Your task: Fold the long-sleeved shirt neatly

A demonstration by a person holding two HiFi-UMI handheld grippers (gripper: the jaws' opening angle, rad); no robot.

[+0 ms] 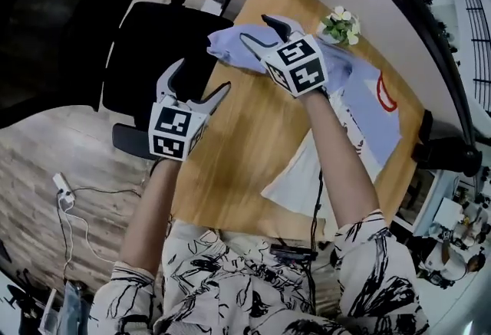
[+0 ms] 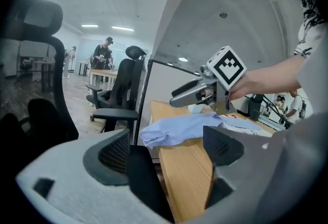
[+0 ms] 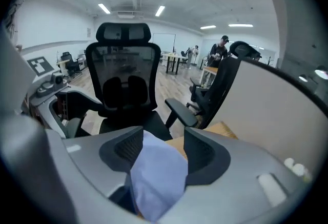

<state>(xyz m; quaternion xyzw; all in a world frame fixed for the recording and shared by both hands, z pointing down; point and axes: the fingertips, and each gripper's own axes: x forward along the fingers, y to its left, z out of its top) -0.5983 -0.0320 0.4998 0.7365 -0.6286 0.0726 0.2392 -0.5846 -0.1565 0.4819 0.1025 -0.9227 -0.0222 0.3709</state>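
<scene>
Pinching a bunch of the light blue shirt (image 3: 156,177), the right gripper (image 1: 257,28) is at the far end of the wooden worktop (image 1: 253,142). In the right gripper view the blue cloth fills the gap between its two jaws and touches both of them. The person's arm reaches out over the worktop to hold this gripper.

Most of the shirt lies on the far and right part of the worktop. Its far left end is bunched up and sits by the worktop's edge. The other part is spread flat to the right and has a red mark (image 1: 386,92) on it. A white sheet (image 1: 307,180) sticks out from under the shirt on the near side.

The left gripper (image 1: 201,77) is at the left edge of the worktop, nearer to the person than the right one. Its jaws are spread apart and nothing is between them. It is not touching the shirt.

A black chair (image 1: 153,42) stands just beside the worktop on the left. A small bunch of flowers (image 1: 340,25) sits at the far edge, near the right gripper.
</scene>
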